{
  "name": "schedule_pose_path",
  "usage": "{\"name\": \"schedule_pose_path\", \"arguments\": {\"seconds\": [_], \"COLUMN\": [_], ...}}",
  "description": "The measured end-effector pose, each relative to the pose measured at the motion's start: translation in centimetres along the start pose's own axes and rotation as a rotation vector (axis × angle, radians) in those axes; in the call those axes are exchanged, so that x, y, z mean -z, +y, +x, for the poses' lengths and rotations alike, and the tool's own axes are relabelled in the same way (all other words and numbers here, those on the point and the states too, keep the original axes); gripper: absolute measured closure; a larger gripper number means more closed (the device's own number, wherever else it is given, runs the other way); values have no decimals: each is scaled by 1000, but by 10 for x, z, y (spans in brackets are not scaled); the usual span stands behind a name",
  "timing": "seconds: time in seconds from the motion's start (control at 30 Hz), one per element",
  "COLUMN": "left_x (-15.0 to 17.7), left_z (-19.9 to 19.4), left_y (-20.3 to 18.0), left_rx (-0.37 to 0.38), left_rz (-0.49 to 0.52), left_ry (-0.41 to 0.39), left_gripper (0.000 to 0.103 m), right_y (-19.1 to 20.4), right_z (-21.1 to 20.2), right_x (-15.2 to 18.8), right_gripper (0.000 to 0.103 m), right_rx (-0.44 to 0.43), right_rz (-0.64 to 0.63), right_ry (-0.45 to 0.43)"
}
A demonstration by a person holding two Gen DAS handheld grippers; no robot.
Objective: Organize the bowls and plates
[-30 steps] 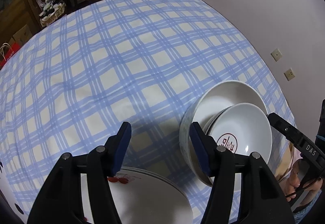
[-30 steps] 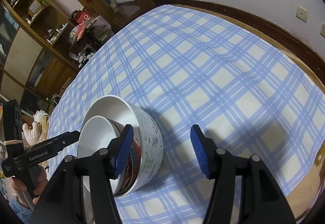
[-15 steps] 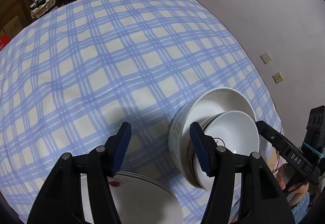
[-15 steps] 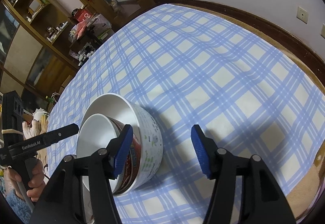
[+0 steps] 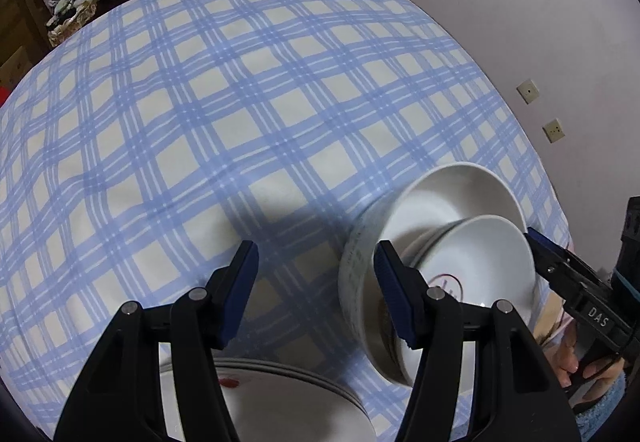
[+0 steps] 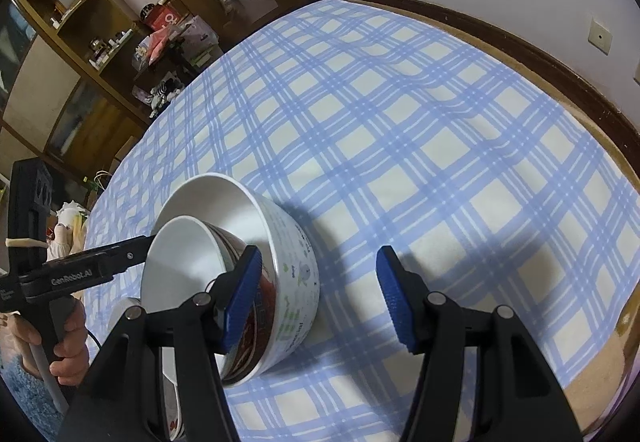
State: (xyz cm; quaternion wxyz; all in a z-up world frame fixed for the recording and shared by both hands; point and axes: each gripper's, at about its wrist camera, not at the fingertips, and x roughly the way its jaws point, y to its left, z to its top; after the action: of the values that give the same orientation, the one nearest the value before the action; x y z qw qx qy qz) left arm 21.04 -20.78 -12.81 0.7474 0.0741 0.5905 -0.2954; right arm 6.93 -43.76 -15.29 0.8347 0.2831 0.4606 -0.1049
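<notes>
Meanwhile, on a bench draped in a blue-checked cloth (image 5: 240,121), a large patterned bowl (image 6: 296,274) sits near the front edge with smaller bowls (image 6: 180,266) nested and tilted inside it. The left gripper (image 5: 316,290) hangs above the cloth, its blue-padded fingers (image 5: 240,290) parted about halfway and holding nothing, the right one overlapping the big bowl's side. The right gripper (image 6: 320,298) hovers likewise, fingers (image 6: 394,298) apart and empty. A stack of white plates (image 5: 288,402) lies just beneath the left gripper.
</notes>
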Motion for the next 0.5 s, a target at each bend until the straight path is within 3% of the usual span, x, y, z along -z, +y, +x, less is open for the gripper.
{"name": "schedule_pose_path", "arguments": {"seconds": [0.27,0.5], "left_x": [1,3], "left_z": [13,17], "left_y": [5,11], "left_rx": [23,51], "left_rz": [-24,-63], "left_ry": [18,10], "left_gripper": [44,44], "right_y": [5,0], "right_z": [11,17], "right_x": [-2,-5], "right_gripper": [40,40], "right_rx": [59,42], "right_rz": [-27,-9], "right_ry": [47,56]}}
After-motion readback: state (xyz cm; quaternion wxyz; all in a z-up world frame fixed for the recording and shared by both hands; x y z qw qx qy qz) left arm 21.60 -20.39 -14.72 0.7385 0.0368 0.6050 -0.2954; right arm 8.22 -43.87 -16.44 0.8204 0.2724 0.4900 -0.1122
